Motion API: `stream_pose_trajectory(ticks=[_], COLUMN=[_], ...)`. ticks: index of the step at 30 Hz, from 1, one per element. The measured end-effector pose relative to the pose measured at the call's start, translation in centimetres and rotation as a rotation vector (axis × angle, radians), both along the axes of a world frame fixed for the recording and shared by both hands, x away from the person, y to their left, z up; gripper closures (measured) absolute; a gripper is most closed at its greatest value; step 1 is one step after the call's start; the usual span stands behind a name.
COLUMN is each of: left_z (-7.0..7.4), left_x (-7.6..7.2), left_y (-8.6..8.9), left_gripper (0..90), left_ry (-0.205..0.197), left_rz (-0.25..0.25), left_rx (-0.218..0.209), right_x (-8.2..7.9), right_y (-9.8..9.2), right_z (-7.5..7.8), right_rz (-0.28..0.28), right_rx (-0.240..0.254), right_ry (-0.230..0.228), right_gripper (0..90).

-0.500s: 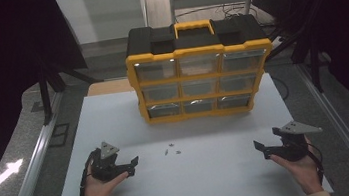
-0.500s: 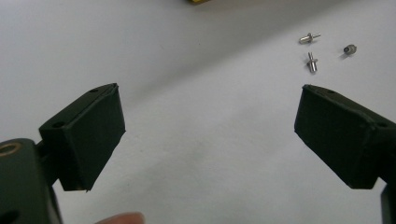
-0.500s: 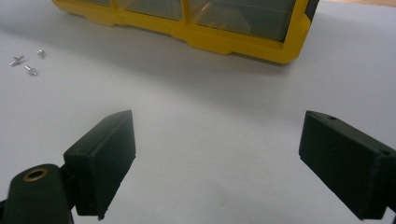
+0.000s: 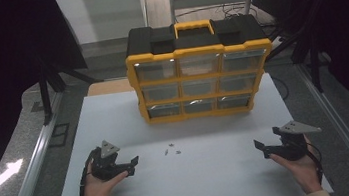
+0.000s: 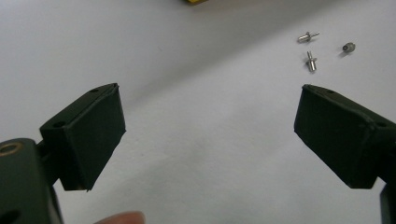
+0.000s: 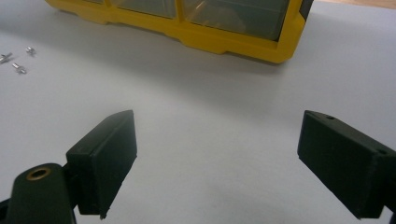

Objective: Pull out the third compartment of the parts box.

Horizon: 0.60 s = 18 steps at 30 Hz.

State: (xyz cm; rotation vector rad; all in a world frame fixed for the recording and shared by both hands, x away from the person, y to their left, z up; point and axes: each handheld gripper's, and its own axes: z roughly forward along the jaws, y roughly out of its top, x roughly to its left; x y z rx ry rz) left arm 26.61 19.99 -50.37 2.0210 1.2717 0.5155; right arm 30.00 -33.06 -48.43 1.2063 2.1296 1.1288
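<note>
We hold both tongs wide apart and empty over the near worktop point(image 4: 213, 184), left tongs point(image 4: 133, 164) nearer the three small pins point(image 4: 172, 151) lying just right and beyond, right tongs point(image 4: 262, 148) well apart from them.

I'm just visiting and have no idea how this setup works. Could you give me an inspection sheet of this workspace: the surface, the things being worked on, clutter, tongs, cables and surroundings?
Surface: white board on a grey table, clean.
Job's things: three small metal pins lying loose on the board, between the two hands and nearer the left one.
Clutter: yellow and black drawer organiser standing upright at the back of the board, drawers shut.
Tongs: left tongs open, holding nothing; right tongs open, holding nothing; both low over the board.
Cables: a black cable trails from the left tongs; loose wires lie behind the organiser.
Surroundings: dark drapes on both sides, a metal rail along the left edge.
</note>
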Motion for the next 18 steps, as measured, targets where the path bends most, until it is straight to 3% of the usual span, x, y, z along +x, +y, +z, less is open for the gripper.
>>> stream_pose_trajectory(ticks=[10, 18], left_z=[-0.03, 0.13], left_x=[-0.21, -0.32], left_y=[-0.21, -0.36], left_gripper=[10.2, 10.4], left_ry=[-0.007, -0.011], left_rz=[0.000, -0.015], left_rx=[0.014, 0.012], right_x=[-0.07, -0.62], right_y=[0.24, 0.54], right_z=[-0.02, 0.66], right_rz=[0.005, -0.019], right_rx=[-0.014, 0.017], right_ry=[-0.010, -0.036], right_gripper=[12.4, 13.8])
